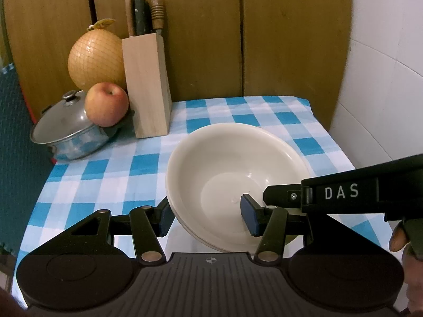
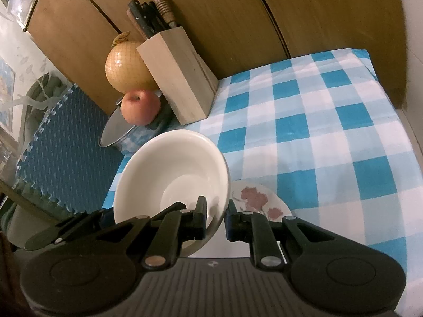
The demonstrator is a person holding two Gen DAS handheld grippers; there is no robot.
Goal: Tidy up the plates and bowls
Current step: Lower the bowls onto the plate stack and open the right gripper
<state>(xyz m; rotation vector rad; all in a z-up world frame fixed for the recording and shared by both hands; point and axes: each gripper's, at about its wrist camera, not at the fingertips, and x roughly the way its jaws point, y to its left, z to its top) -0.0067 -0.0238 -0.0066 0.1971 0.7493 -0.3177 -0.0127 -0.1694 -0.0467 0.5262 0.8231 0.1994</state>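
The right hand-held gripper (image 2: 214,220) is clamping one smooth cream bowl's (image 2: 169,174) rim; the left hand-held gripper (image 1: 208,218) is straddling it, released, beside one floral plate (image 2: 260,200).

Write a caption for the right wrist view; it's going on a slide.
Right tongs clamp the rim of a cream bowl above a floral plate on checked cloth.
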